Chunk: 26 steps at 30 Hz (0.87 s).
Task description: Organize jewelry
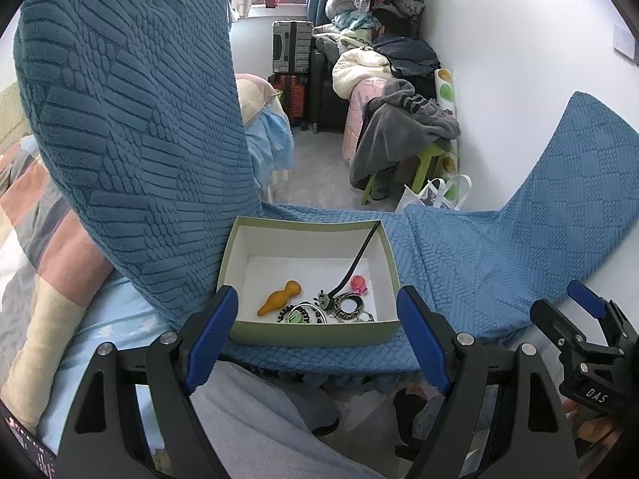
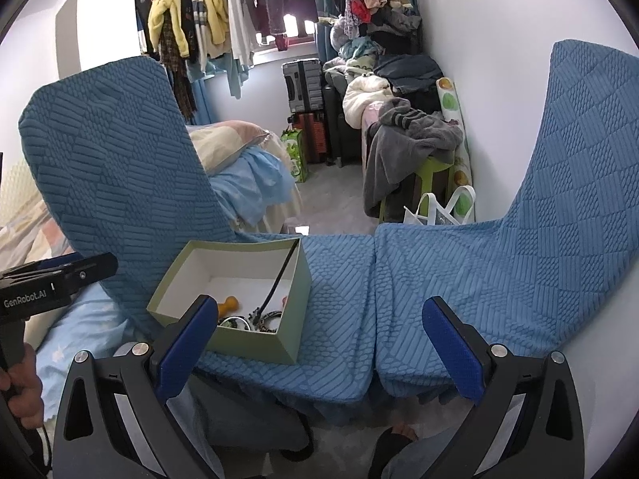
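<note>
A pale green box [image 1: 307, 336] with a white inside sits on a blue textured cover [image 1: 459, 263]. In it lie an orange clip [image 1: 279, 297], a pink piece [image 1: 358, 284], a black patterned bangle [image 1: 349, 305], small rings and a long black stick [image 1: 359, 259] leaning on the far corner. My left gripper [image 1: 319, 343] is open and empty, just in front of the box. My right gripper [image 2: 323, 355] is open and empty, to the right of the box [image 2: 255, 343] over the cover's front edge.
Two blue covered chair backs rise at the left [image 1: 131, 131] and right [image 2: 579, 183]. Beyond are a green stool with grey clothes [image 1: 403, 135], a white bag [image 1: 435, 195], suitcases [image 1: 291, 48] and a bed [image 1: 263, 119].
</note>
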{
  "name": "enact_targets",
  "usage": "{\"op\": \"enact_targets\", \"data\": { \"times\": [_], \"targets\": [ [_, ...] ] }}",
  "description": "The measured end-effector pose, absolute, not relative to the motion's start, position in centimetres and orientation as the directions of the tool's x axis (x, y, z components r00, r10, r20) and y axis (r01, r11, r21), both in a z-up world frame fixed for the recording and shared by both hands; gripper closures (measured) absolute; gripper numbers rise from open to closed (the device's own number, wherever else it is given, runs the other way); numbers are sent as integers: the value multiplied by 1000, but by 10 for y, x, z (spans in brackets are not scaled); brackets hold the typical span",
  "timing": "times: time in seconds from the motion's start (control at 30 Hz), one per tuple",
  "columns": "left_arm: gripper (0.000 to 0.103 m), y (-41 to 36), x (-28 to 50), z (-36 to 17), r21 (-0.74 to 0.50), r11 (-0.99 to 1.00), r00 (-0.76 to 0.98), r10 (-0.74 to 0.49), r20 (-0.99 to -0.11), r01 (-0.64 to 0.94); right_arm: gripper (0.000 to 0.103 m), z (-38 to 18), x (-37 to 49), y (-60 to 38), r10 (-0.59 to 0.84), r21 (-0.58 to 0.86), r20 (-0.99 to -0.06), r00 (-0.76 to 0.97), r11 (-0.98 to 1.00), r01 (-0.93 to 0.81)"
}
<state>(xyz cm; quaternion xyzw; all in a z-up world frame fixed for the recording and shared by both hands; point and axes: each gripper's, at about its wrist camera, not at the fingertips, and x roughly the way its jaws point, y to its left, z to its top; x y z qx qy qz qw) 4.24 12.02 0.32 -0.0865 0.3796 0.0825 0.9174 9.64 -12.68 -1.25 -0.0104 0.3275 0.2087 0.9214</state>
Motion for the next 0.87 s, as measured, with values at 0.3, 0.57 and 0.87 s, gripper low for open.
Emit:
{"op": "enact_targets", "data": {
  "times": [0.3, 0.57, 0.87],
  "targets": [
    [21, 119, 41, 5, -102, 969, 701, 87, -708, -223, 0, -13, 93, -124, 378, 119, -608, 698, 913, -391],
    [21, 119, 40, 6, -101, 971, 703, 84, -706, -218, 0, -14, 94, -124, 384, 129, -608, 695, 911, -391],
    [21, 116, 38, 8, -97, 970, 705, 93, -704, -224, 0, -20, 93, -122, 376, 123, -616, 693, 914, -387]
  ]
}}
